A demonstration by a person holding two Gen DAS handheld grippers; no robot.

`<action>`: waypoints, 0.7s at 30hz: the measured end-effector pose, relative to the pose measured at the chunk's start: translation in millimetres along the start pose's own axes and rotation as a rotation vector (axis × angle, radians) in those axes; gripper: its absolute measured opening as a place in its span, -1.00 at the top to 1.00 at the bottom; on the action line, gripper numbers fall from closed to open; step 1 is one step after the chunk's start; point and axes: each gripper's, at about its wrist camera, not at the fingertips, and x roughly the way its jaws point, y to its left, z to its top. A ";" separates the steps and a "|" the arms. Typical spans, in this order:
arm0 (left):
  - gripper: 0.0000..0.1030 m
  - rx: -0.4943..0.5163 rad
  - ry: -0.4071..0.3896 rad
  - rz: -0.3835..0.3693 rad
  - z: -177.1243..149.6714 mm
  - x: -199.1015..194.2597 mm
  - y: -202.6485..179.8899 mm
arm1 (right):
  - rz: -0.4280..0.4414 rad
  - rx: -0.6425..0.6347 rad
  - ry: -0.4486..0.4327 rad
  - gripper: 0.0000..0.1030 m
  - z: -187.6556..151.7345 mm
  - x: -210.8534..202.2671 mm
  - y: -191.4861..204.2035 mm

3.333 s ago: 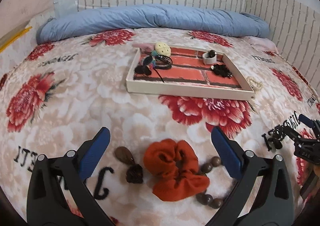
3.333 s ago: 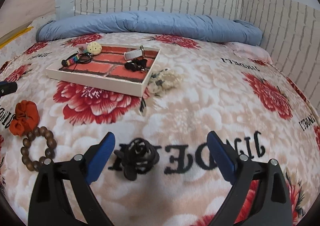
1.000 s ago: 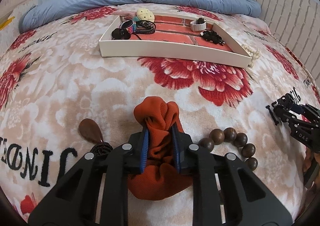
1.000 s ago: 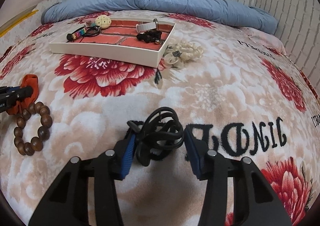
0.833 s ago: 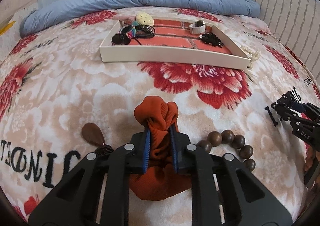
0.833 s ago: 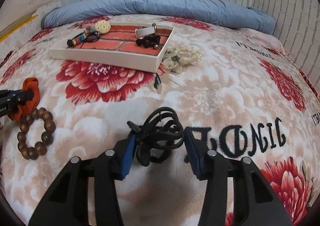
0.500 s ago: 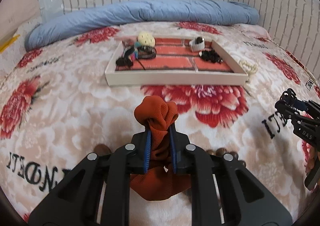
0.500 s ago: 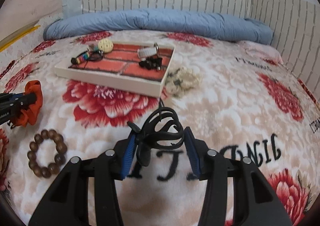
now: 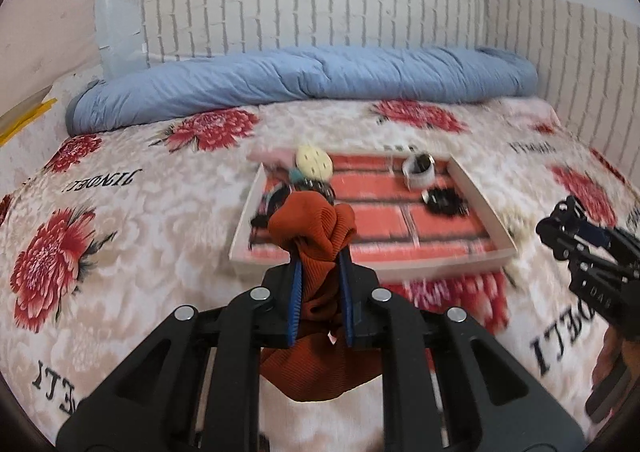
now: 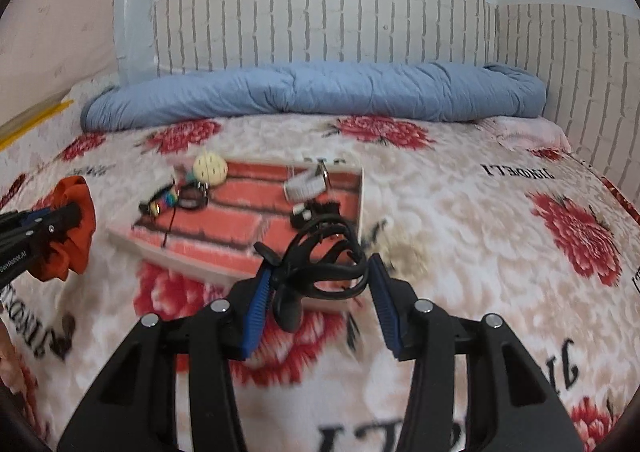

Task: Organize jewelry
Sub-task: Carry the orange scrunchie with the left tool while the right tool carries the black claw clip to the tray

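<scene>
Above the blanket (image 9: 140, 212), left gripper (image 9: 320, 272) pinching scrunchie (image 9: 312, 228), angled downward

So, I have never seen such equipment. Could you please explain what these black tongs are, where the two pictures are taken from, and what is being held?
No robot: a person holds a two-finger gripper in each hand, each with a camera looking along its fingers.

The left view shows the left gripper shut on an orange scrunchie. The right view shows the right gripper clamped on a black hair claw.

Ahead, on a flowered blanket, lies a shallow tray already holding a few small accessories. A rolled blue quilt lies behind it.
</scene>
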 end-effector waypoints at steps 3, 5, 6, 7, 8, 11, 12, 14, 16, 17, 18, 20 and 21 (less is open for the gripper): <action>0.71 -0.016 -0.010 0.004 15.4 16.5 2.0 | 0.002 0.025 0.003 0.09 14.0 22.6 6.1; 0.71 -0.029 -0.007 -0.005 24.7 31.5 1.8 | -0.007 0.031 0.014 0.09 19.6 37.5 10.6; 0.71 -0.034 -0.003 -0.010 28.0 38.9 0.6 | -0.013 0.036 0.019 0.09 20.9 44.9 12.3; 0.71 -0.034 0.000 -0.011 30.3 44.9 -0.6 | -0.021 0.043 0.029 0.09 22.6 55.6 13.8; 0.71 -0.032 0.000 -0.010 33.3 52.8 -2.5 | -0.026 0.048 0.035 0.09 23.4 62.8 14.8; 0.71 -0.030 0.014 -0.022 38.6 74.1 -6.9 | -0.036 0.065 0.063 0.09 24.4 90.1 16.7; 0.71 -0.032 0.020 -0.026 39.6 80.5 -8.0 | -0.044 0.064 0.070 0.09 24.6 100.4 17.4; 0.71 -0.036 0.042 -0.031 41.1 99.4 -9.7 | -0.056 0.058 0.075 0.09 24.2 113.0 18.6; 0.71 -0.043 0.066 -0.031 40.2 117.7 -10.4 | -0.066 0.059 0.084 0.09 22.6 126.1 18.0; 0.71 -0.043 0.075 -0.028 38.8 125.5 -10.9 | -0.069 0.059 0.088 0.09 21.3 130.4 17.3; 0.71 -0.042 0.085 -0.023 36.8 132.7 -10.9 | -0.070 0.059 0.092 0.09 20.6 134.1 16.6; 0.71 -0.038 0.106 -0.010 31.6 146.0 -11.3 | -0.077 0.057 0.099 0.09 17.7 141.4 15.8; 0.71 -0.034 0.113 -0.006 29.9 149.7 -11.1 | -0.079 0.061 0.103 0.09 16.4 144.4 14.9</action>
